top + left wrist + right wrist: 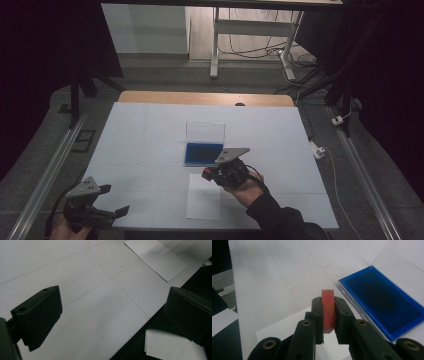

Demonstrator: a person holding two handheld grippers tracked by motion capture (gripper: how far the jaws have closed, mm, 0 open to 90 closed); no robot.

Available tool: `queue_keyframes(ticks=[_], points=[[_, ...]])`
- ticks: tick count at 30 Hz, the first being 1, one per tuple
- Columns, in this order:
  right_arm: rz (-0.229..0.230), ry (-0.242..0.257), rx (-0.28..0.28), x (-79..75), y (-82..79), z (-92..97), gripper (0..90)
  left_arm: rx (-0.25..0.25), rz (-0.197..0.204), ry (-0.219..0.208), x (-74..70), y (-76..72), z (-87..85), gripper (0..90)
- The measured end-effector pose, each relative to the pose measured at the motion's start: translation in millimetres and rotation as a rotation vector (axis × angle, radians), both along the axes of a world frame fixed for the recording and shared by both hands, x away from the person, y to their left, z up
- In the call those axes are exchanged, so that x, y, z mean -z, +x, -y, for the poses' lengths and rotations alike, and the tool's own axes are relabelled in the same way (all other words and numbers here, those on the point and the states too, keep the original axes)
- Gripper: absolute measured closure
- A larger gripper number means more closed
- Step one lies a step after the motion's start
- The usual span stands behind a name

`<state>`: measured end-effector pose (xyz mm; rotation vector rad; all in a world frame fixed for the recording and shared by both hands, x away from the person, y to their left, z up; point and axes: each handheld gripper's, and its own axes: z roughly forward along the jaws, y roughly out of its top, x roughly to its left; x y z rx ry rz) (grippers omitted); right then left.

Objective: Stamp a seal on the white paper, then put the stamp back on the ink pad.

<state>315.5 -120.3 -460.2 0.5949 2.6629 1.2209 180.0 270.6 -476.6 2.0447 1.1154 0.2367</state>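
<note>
Pinched between the right tongs (329, 315), low in the middle of the right gripper view, a red stamp block (328, 311) stands on end, its long axis running up out of the jaws. From it the blue ink pad (382, 303) lies to the upper right, just beside; the white paper sheet (284, 326) lies under and lower left of the tongs. In the high view the left tongs (114, 200) hover spread and empty at the lower left of the surface (150, 135), well apart, so the right hand is nearer to both.
</note>
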Motion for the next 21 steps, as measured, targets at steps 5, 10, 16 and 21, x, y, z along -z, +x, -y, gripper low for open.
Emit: queue_keyframes(ticks=[5,10,16,21], points=[[0.008,0.006,0.008,-2.7,2.8,1.3,79.3,0.001,0.0,0.0,0.2,0.4,-0.2,1.8],[0.011,0.015,0.017,-4.9,5.7,1.6,79.3,0.002,-0.002,0.0,0.3,0.5,-0.2,1.8],[0.015,0.027,0.035,-8.3,9.2,3.5,79.3,0.001,-0.002,0.001,0.3,0.6,-0.2,1.8],[0.019,0.031,0.049,-10.1,13.6,5.8,79.3,0.0,-0.002,0.001,0.3,0.7,-0.2,1.8]])
